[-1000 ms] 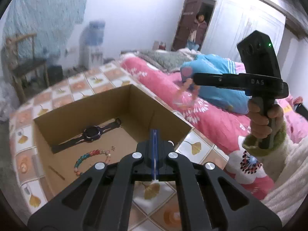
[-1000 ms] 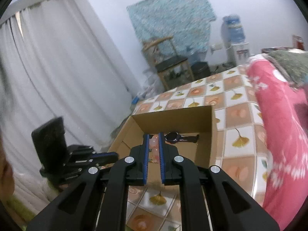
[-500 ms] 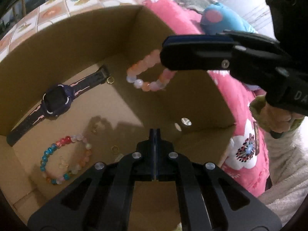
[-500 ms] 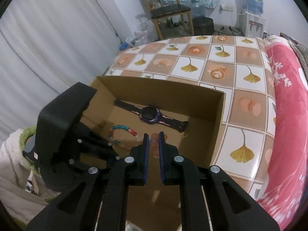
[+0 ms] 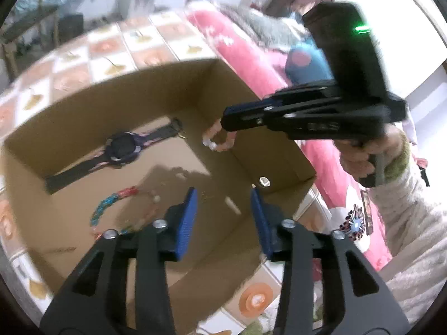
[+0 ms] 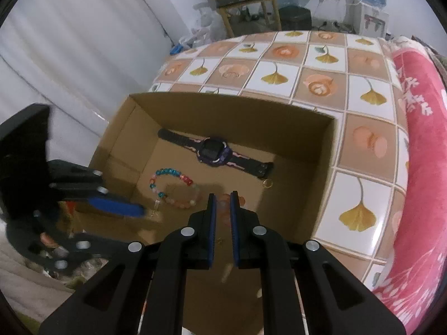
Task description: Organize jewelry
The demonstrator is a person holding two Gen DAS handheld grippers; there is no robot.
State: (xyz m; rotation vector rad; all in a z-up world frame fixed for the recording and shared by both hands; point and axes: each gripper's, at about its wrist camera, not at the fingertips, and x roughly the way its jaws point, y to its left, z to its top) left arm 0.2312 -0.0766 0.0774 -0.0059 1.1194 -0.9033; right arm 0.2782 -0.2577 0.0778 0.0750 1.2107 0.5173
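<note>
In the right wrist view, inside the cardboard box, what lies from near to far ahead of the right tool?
Pale pink bead bracelet pinched in the right tool → multicoloured bead bracelet on the box floor → dark purple-faced wristwatch → far wall of the brown cardboard box.

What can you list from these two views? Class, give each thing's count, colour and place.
box: one, brown cardboard, open, on the table
table: one, tiled leaf-and-peach pattern
watch: one, black and purple, flat at the box's far side
bracelet: one, multicoloured beads, on the box floor nearer than the watch
ring: one, gold, by the watch strap's end
pink bracelet: one, hanging from the right gripper
blanket: one, pink, right of the table
chair: one, wooden, background
left gripper: fingers just opened, nothing between
right gripper: shut on the pink bracelet
</note>
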